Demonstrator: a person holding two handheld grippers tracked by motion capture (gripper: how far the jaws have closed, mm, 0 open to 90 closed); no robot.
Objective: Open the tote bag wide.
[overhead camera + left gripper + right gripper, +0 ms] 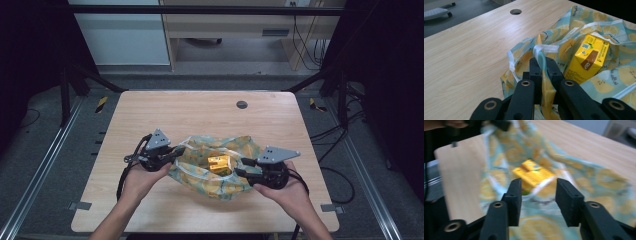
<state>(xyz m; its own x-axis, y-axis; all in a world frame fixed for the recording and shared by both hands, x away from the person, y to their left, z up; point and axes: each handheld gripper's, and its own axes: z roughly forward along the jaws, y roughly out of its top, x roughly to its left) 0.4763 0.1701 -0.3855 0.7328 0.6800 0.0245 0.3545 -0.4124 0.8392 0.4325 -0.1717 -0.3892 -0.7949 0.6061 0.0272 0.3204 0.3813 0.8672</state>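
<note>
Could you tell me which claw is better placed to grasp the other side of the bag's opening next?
The right. The left claw is already shut on the lemon-print bag at its rim, so it is occupied. The right claw stands open over the opposite edge, near the yellow drink carton, with nothing pinched.

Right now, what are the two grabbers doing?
Left gripper: shut on the lemon-print bag.
Right gripper: open, holding nothing.

Surface: a light wooden table [150,115] with rounded corners — pale grain is shown.
Fitting: a round cable hole [242,104] is set near the far edge.
Load: a lemon-print fabric bag [200,177] is spread near the front — crumpled.
</note>
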